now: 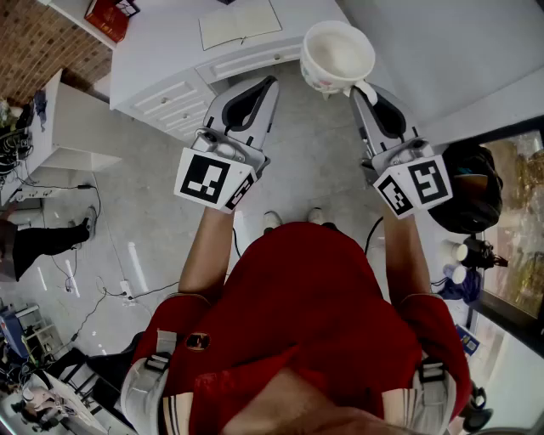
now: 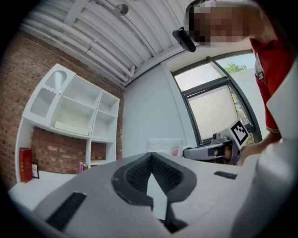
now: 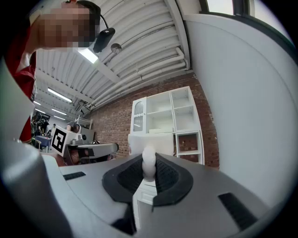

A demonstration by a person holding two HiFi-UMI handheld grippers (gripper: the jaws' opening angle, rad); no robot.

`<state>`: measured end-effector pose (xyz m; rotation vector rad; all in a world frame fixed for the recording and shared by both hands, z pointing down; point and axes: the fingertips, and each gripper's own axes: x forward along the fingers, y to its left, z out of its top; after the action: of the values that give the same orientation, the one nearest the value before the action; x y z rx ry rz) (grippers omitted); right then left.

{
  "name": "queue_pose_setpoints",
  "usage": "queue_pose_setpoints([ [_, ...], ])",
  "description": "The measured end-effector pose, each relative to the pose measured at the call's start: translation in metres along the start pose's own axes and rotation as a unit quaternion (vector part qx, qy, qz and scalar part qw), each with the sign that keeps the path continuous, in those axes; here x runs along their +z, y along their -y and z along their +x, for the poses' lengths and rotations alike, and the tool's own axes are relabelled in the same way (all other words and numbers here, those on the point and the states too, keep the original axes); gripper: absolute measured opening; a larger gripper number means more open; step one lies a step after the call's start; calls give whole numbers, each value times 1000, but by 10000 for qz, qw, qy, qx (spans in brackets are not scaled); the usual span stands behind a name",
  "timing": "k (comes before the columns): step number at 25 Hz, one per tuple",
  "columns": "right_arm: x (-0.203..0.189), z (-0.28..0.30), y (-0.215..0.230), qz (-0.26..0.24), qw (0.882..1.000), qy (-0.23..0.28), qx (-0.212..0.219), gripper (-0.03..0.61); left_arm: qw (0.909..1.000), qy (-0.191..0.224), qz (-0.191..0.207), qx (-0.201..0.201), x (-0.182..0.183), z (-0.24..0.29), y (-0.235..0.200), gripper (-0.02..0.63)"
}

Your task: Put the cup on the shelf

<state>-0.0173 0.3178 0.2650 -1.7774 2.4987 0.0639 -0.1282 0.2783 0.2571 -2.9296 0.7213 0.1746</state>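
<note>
A white cup (image 1: pixel 337 56) with a small floral print hangs in the air, mouth up, in front of the white cabinet (image 1: pixel 161 59). My right gripper (image 1: pixel 361 89) is shut on the cup's handle (image 3: pixel 148 162), which sits pinched between the dark pads. The cup body (image 3: pixel 151 140) rises just past the jaws. My left gripper (image 1: pixel 269 83) is held level beside it, shut with nothing in it. The white shelf unit (image 3: pixel 167 116) stands against a brick wall ahead. From the left gripper view the cup (image 2: pixel 163 145) and the right gripper (image 2: pixel 209 151) show at the right.
On the cabinet top lie an open book (image 1: pixel 240 23) and a red box (image 1: pixel 110 15). Drawers (image 1: pixel 166 98) face the person. A white wall (image 3: pixel 247 93) runs close on the right. Cables and a standing person's leg (image 1: pixel 42 242) are on the floor at left.
</note>
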Motion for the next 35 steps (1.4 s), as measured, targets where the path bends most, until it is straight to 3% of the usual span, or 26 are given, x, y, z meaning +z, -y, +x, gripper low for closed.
queue_pose_setpoints([
  [15,4,-17,25,56,9998,139,93,35,9999,-20,43,161,-3,16,15,3],
  [35,7,-53,93,66,9980,288,556,35,9973,-92,112,718,-10,66,61,3],
])
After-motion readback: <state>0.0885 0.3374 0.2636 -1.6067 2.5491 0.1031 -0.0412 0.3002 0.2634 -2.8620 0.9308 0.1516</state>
